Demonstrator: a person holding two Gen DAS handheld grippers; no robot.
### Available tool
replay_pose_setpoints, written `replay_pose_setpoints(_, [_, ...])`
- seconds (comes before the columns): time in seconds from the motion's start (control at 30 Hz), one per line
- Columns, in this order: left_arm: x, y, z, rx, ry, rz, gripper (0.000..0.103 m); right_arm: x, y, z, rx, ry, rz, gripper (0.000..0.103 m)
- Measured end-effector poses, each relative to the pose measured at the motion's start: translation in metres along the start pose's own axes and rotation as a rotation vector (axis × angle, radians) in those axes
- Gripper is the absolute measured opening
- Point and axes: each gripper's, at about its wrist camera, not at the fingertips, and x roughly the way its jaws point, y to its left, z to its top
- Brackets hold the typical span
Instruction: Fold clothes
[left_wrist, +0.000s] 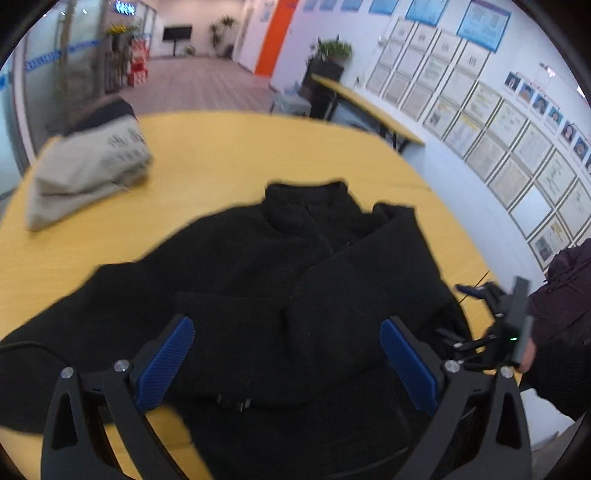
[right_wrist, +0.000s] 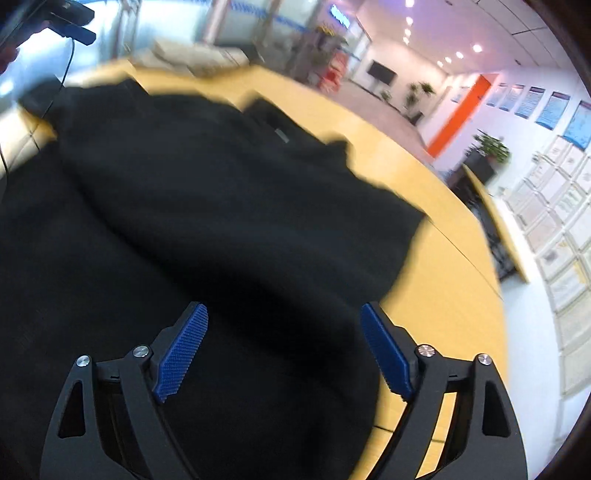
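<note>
A black fleece jacket lies on the yellow table, collar at the far side, its right sleeve folded across the chest. My left gripper is open and empty above the jacket's lower half. My right gripper is open and empty over the jacket's right part; it also shows in the left wrist view at the jacket's right edge. Both views are blurred by motion.
A folded beige garment lies at the table's far left, with a dark one behind it. The table edge runs close on the right. A desk and a wall of framed papers stand beyond.
</note>
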Motion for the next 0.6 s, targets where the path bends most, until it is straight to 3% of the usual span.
replay_pose_setpoints(0.03, [0.019, 0.004, 0.0, -0.006, 0.028, 0.008, 0.103, 0.008, -0.01, -0.006, 0.013, 0.012, -0.039, 0.078])
replay_pose_setpoints(0.1, [0.054, 0.014, -0.004, -0.024, 0.086, 0.024, 0.103, 0.02, -0.026, -0.012, 0.079, 0.037, -0.075, 0.057])
replay_pose_setpoints(0.17, [0.075, 0.023, -0.014, -0.042, 0.134, 0.055, 0.103, 0.027, -0.043, -0.018, 0.166, 0.035, -0.091, 0.048])
replay_pose_setpoints(0.23, [0.081, 0.032, -0.025, -0.064, 0.154, 0.063, 0.103, 0.023, -0.054, -0.026, 0.246, 0.008, -0.089, 0.045])
replay_pose_setpoints(0.27, [0.08, 0.035, -0.031, -0.071, 0.15, 0.079, 0.103, 0.021, -0.06, -0.03, 0.293, 0.003, -0.085, 0.038])
replay_pose_setpoints(0.33, [0.073, 0.043, -0.039, -0.111, 0.139, 0.101, 0.103, 0.019, -0.072, -0.038, 0.384, 0.006, -0.079, 0.038])
replay_pose_setpoints(0.43, [0.068, 0.065, -0.055, -0.222, 0.152, 0.155, 0.103, 0.034, -0.086, -0.058, 0.487, 0.107, -0.077, 0.038])
replay_pose_setpoints(0.53, [0.059, 0.076, -0.069, -0.268, 0.146, 0.159, 0.103, 0.03, -0.083, -0.052, 0.438, 0.118, -0.048, 0.04])
replay_pose_setpoints(0.6, [0.05, 0.073, -0.072, -0.262, 0.134, 0.137, 0.103, 0.016, -0.083, -0.044, 0.432, 0.088, -0.016, 0.059])
